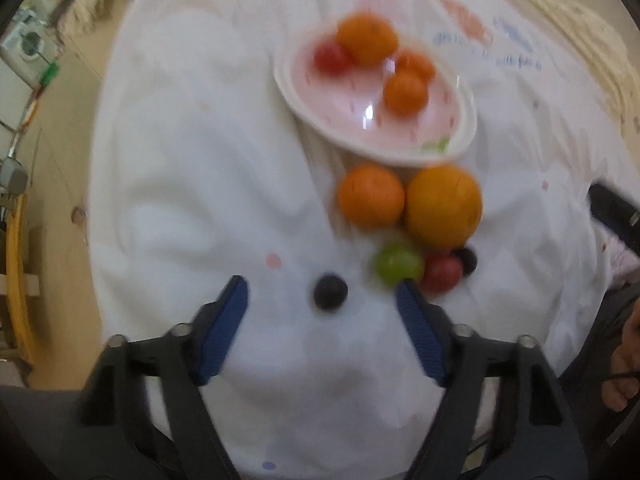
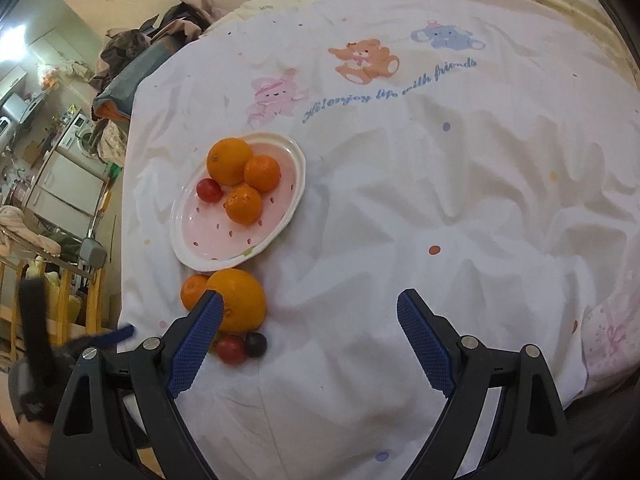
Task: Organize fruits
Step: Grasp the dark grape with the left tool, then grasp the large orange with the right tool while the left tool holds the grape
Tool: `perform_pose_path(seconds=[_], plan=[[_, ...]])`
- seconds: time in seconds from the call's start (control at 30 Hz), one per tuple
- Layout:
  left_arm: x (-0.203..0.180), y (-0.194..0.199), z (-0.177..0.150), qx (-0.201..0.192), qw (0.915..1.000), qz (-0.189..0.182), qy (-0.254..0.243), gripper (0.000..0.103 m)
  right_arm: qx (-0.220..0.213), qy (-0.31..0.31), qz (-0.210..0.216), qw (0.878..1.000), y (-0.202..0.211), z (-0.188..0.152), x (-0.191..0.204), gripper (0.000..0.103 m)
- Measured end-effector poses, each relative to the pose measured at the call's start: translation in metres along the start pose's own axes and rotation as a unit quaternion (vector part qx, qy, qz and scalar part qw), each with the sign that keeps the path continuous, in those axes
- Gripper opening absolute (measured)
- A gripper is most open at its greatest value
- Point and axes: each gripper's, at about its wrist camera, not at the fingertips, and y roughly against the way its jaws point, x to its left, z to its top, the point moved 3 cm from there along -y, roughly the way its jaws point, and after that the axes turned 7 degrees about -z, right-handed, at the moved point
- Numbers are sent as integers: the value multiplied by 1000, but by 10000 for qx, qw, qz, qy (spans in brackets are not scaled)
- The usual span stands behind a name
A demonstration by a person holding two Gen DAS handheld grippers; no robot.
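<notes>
**Both tools apart over the bed**

My left tool (image 1: 322, 286) is spread wide around a dark grape (image 1: 330, 291) on the sheet (image 1: 180, 200). Right of it lie a green grape (image 1: 398, 265), tomato (image 1: 440, 271), and two oranges (image 1: 371, 195) just beside the plate (image 2: 294, 196) of fruit. My right tool (image 2: 310, 300) gapes, gripping nothing.

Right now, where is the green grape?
In the left wrist view, the green grape lies on the sheet beside the red tomato, below the two oranges.
</notes>
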Motion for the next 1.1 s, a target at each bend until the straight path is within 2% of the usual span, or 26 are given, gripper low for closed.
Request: perform_pose_path(seconds=[0.1, 0.2, 0.33, 0.43, 0.53, 0.73, 0.87, 0.97, 1.1], plan=[[-2, -14, -2, 210, 9998, 16, -69, 47, 59, -13, 42, 10000, -3, 2, 1, 91], [-5, -21, -2, 269, 9994, 22, -199, 42, 121, -14, 88, 9999, -6, 2, 2, 91], [-11, -27, -1, 298, 9988, 98, -386, 18, 179, -29, 95, 9998, -9, 4, 2, 91], [-20, -26, -1, 243, 9981, 85, -564, 17, 233, -79, 125, 9996, -11, 6, 1, 91], [-25, -13, 0, -5, 9978, 128, -647, 17, 269, -69, 154, 9995, -12, 6, 2, 91], [-11, 19, 1, -456, 9989, -58, -132, 17, 369, -91, 213, 9991, -14, 2, 2, 91], [0, 39, 10, -805, 9965, -121, 208, 17, 622, -18, 410, 9972, -24, -1, 12, 91], [5, 43, 12, -838, 9956, -162, 376, 17, 940, 234, 454, 9943, -44, -3, 29, 91], [9, 44, 13, -900, 9949, -261, 367, 17, 1083, 591, 460, 9913, -65, -3, 53, 91]])
